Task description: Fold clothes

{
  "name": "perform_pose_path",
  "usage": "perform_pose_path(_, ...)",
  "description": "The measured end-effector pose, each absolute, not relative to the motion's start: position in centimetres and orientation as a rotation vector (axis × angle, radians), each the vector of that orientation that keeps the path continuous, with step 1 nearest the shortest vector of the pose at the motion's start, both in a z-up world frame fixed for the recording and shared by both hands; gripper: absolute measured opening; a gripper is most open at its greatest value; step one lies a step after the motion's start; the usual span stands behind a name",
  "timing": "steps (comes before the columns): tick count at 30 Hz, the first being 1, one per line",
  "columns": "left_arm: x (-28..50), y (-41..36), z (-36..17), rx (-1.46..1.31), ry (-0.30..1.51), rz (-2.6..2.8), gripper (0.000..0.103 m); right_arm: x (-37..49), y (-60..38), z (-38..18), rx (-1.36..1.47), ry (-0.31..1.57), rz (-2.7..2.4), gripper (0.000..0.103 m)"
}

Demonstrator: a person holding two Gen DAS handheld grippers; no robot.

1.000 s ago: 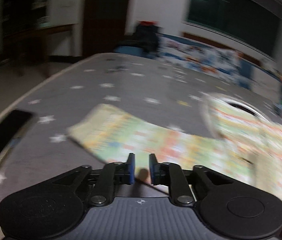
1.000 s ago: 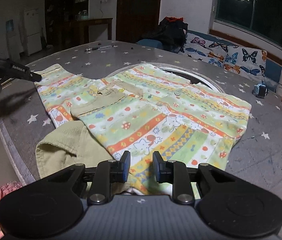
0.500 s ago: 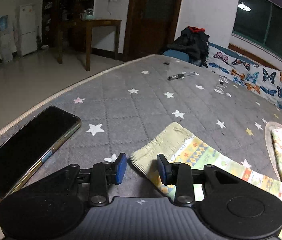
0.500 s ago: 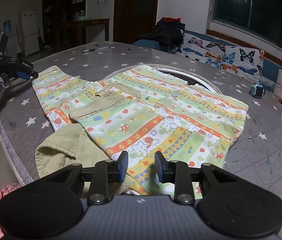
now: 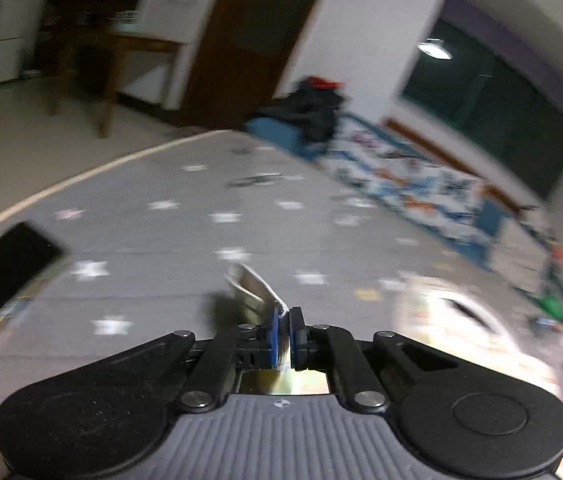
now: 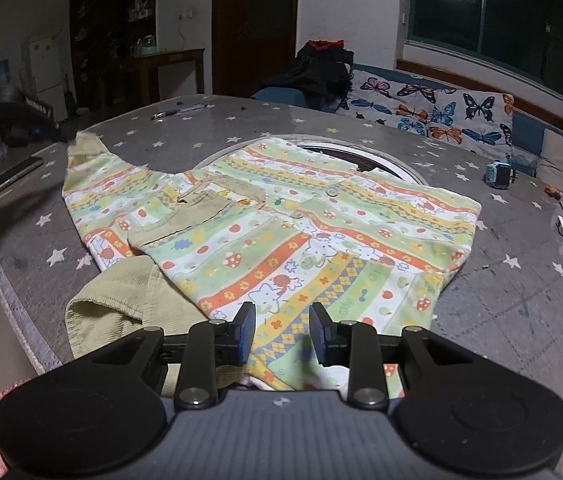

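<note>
Pinching the sleeve cuff (image 5: 255, 286) of the striped shirt (image 6: 301, 236), the left tool (image 5: 281, 330) has its pads pressed together on the ribbed edge, which stands up off the grey star-printed mattress (image 6: 501, 304). The right tool (image 6: 281, 332) hangs with its fingers partly spread over the shirt's near hem, gripping nothing. The shirt lies flat and face up in the middle of the mattress, its hem toward the near edge and one sleeve stretched toward the left edge.

Only a thin strip of cuff sits between the left pads, so a quick pull could slip it free and drop the sleeve crooked. With the hem unpinned, dragging the sleeve across might pull the whole shirt sideways and bunch the olive garment (image 6: 121, 300) lying partly under its near left corner. A phone (image 6: 17, 174) lies near the left edge, close to the sleeve's path.

Counted: one patterned shirt, one olive garment, one phone, two tools.
</note>
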State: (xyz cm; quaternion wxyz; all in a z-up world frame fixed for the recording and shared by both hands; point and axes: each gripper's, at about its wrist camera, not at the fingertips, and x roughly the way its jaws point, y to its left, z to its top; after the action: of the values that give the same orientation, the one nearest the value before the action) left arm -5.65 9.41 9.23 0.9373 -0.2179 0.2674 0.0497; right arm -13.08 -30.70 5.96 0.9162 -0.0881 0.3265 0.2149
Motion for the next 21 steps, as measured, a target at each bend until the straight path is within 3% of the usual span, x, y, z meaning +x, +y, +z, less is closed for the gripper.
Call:
perform_pose_path(10, -6.1, -2.5, 13.9, -0.435, 0.541, -0.359, 0.005, -13.7, -32.8, 6.2, -0.134, 0.647, 0.403, 0.029)
perform_pose_path(21, -5.5, -12.7, 9.4, -0.259, 0.719, -0.617, 0.007, -13.9, -35.7, 6.6, -0.035, 0.643, 0.336, 0.029)
